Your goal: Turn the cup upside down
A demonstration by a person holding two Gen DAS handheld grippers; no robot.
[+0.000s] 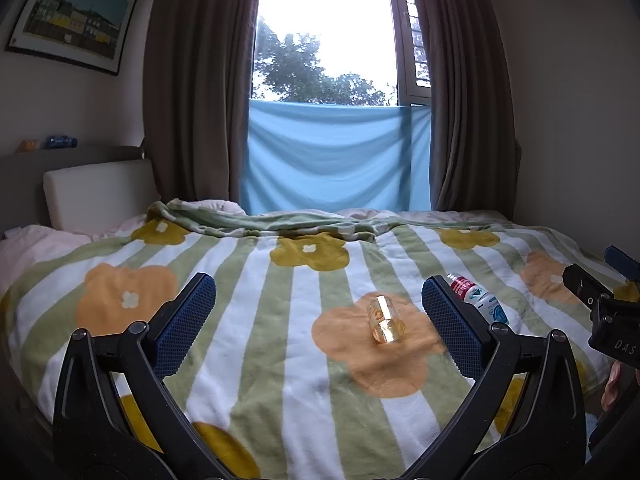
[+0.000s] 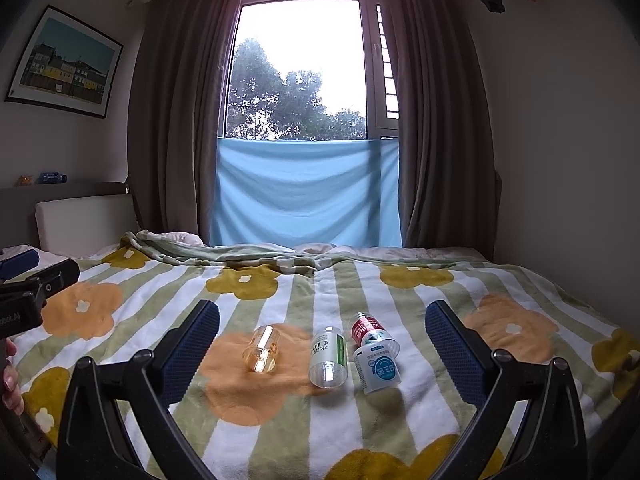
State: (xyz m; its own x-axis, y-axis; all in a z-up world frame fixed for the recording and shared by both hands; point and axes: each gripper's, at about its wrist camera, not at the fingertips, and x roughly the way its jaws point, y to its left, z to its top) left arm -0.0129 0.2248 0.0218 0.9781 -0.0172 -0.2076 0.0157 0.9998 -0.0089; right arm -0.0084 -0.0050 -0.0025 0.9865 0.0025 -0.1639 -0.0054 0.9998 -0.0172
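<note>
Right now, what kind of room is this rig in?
Almost certainly a bedroom: a bed under a flower-print blanket, a padded headboard at the left, and a curtained window behind.

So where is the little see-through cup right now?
The cup lies on its side on an orange flower of the blanket, just left of the green-label bottle in the right wrist view. Neither open gripper touches it.

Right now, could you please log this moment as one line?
phase: pre-grasp | small clear amber glass cup: on its side, on striped floral blanket | left gripper: open | right gripper: open
</note>
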